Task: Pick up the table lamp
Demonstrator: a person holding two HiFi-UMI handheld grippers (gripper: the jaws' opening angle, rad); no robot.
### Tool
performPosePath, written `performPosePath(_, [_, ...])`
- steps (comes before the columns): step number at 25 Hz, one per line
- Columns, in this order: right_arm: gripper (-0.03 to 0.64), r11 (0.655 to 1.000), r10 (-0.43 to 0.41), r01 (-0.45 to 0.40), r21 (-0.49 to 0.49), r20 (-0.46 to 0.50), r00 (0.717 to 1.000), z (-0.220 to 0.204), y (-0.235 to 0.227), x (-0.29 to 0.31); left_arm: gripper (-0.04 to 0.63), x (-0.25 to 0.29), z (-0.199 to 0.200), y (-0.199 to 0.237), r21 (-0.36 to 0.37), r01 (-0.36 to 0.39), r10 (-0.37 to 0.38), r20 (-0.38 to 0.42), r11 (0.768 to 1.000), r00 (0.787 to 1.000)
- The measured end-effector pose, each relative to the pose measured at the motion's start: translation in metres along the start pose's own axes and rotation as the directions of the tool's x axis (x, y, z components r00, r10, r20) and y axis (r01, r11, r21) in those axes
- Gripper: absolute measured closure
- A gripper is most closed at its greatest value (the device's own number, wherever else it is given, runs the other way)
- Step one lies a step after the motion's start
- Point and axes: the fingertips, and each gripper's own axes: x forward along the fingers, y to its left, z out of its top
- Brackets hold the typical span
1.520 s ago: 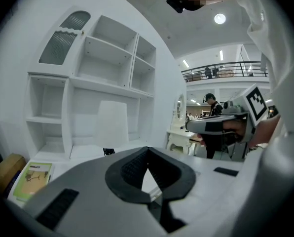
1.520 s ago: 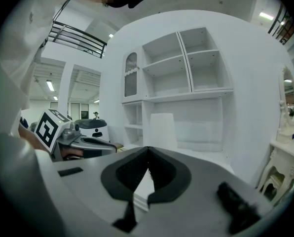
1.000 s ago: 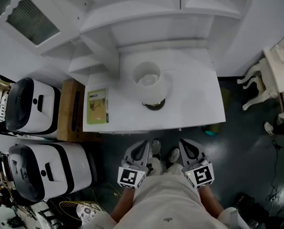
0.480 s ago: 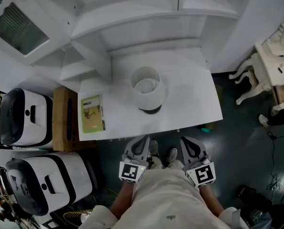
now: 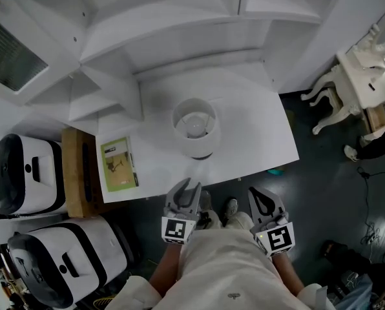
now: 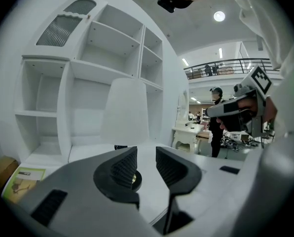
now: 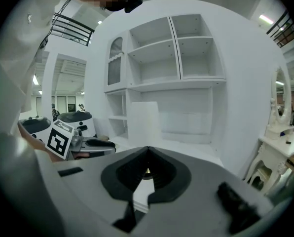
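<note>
Both grippers are close to my torso, in front of the desk point(image 5: 254, 112).

The left gripper point(image 5: 187, 186) has its tips at the desk's near edge. In the left gripper view its jaws point(image 6: 146, 153) are opening, with a clear gap between the ribbed pads and nothing pressed in it. Through that gap I see only a sliver of a dark round lamp base point(image 6: 135, 179) with a brass glint. The rest is covered by the left-hand jaw.

The right gripper point(image 5: 257, 192) is over the dark floor, short of the desk edge. Its jaws point(image 7: 147, 151) are clenched tip to tip and empty. A small brass spot shows just past the tips, too hidden to identify.

The table lamp point(image 5: 195, 126) stands upright near the middle of the desk, just beyond the left gripper. From the head view I look straight down into its white shade, which hides the base and stem completely. In the gripper views the shade point(image 6: 125, 110) is pale against white furniture, so its outline is faint.

A green booklet point(image 5: 118, 164) lies flat at the desk's left end. Its print is unreadable.

White shelves point(image 5: 166, 18) rise behind the desk and are cut off at the top of the frame. Rounded white machines point(image 5: 24, 173) at far left are cropped by the edge.
</note>
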Motion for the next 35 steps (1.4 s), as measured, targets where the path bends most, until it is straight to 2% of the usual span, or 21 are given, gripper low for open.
performPosePath(12, [0.604,0.994,-0.107,0.107,0.002,-0.071,0.992,-0.018,-0.009,0.001,0.366,0.039,-0.023,0.022,0.022,0.061,-0.061,0.02,0.998,0.998])
performPosePath(21, [0.604,0.982,-0.184,0.188,0.019,-0.123,0.975,-0.029,-0.007,-0.006,0.281,0.063,-0.038,0.042,0.048,0.026,-0.028,0.049,0.999,0.998])
performPosePath(29, [0.604,0.967,-0.239,0.249,0.054,-0.152,0.959,-0.038,-0.003,-0.011,0.25,0.09,-0.052,0.055,0.073,0.032,-0.035,0.047,0.997,0.998])
performPosePath(35, [0.604,0.962,-0.254,0.27,0.048,-0.215,0.943,-0.056,-0.003,-0.022,0.241,0.109,-0.062,0.06,0.047,0.018,-0.019,0.028,0.999,0.999])
